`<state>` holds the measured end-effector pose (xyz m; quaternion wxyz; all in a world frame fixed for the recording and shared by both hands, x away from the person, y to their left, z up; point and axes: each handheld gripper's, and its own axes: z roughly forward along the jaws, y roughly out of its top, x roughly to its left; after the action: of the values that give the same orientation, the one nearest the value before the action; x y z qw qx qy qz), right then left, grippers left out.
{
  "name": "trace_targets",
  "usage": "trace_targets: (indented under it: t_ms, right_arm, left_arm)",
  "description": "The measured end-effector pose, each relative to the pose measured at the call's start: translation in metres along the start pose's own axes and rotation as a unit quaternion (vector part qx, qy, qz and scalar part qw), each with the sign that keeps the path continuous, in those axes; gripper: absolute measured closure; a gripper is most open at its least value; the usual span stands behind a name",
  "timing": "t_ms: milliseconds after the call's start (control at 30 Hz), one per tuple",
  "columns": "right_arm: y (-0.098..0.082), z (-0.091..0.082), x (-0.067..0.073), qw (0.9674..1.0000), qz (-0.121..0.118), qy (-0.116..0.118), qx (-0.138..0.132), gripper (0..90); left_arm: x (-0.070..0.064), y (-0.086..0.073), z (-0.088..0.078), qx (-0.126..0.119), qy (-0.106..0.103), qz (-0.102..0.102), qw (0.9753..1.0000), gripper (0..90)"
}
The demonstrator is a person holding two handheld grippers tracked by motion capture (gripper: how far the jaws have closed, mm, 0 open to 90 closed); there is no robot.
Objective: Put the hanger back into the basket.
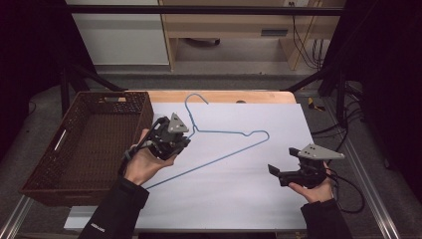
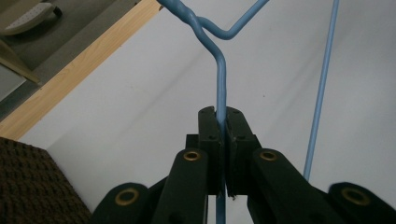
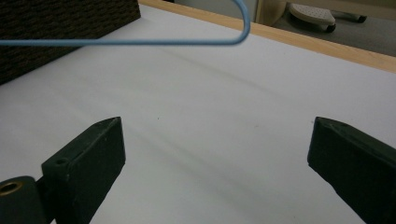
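- We see a thin blue wire coat hanger (image 1: pixel 219 144), triangle-shaped w/ a twisted neck and a curved hook at top; smooth coated wire, glossy in the left gripper view.
- Hanger sits over the white, matte sheet (image 1: pixel 239 189) covering the light wooden table (image 1: pixel 219 95); whether it touches the sheet we can't tell.
- Hanger's hook points to the far table edge; its long bottom bar runs diagonally from near-left to far-right in the high view.
- Left gripper (image 1: pixel 169 137), black w/ a grey 3-cornered plate, is clamped on the hanger's wire: in the left gripper view the 2 pads (image 2: pixel 208 135) press the wire (image 2: pixel 222 79) just below the twisted neck.
- Right gripper (image 1: pixel 276 172), same build, sits well apart to the right of the hanger, pointing left; its 2 blocky black jaws stand wide w/ nothing between them.
- Dark brown woven wicker basket (image 1: pixel 84 144), rectangular, coarse weave, cut-out handles, sits at the table's left, just beside the left gripper.
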<state>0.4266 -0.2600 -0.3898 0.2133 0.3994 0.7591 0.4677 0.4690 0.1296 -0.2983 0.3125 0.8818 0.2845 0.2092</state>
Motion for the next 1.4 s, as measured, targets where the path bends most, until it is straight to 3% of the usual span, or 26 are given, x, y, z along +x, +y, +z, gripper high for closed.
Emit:
trace_targets:
  t_ms: [333, 467, 667, 933, 1400]
  right_arm:
    - [-0.006, 0.000, 0.000, 0.9999, 0.005, 0.002, -0.013, 3.9]
    - [-0.008, 0.001, 0.001, 0.9999, 0.000, 0.001, -0.013, 3.7]
    - [-0.010, 0.002, 0.003, 0.9999, -0.002, 0.008, -0.014, 3.5]
    - [-0.010, 0.002, 0.004, 0.9998, -0.003, 0.011, -0.019, 3.1]
    - [-0.010, 0.003, 0.004, 0.9997, -0.003, 0.013, -0.018, 3.0]
  left_arm:
    - [0.021, 0.005, -0.030, -0.013, 0.035, -0.014, 0.9992, 87.2]
    - [0.034, -0.002, -0.049, -0.024, 0.052, -0.024, 0.9981, 87.1]
    - [0.050, -0.010, -0.064, -0.029, 0.066, -0.037, 0.9967, 87.1]
    - [0.075, -0.025, -0.085, -0.030, 0.093, -0.063, 0.9932, 87.1]
    - [0.107, -0.042, -0.101, -0.024, 0.130, -0.092, 0.9870, 87.1]
